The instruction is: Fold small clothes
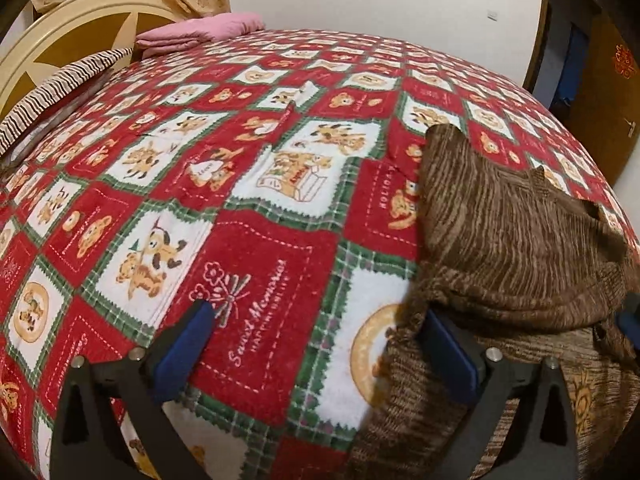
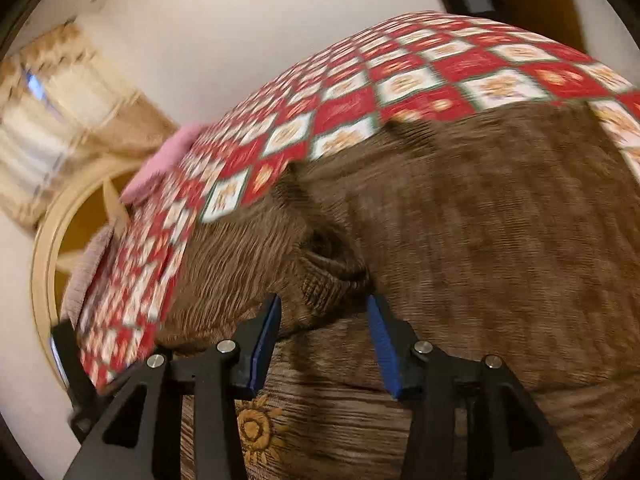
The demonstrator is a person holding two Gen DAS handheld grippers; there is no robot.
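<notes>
A brown knitted garment lies bunched on the red patchwork blanket at the right of the left wrist view. My left gripper is open over the blanket, its right finger touching the garment's left edge. In the right wrist view the garment fills the middle. My right gripper is open just above it, with a ribbed cuff or collar between and ahead of the fingertips. An embroidered sun motif shows below the fingers. This view is motion-blurred.
A folded pink cloth lies at the far edge of the bed by the cream headboard. A striped pillow lies at the far left. A wooden door stands to the right.
</notes>
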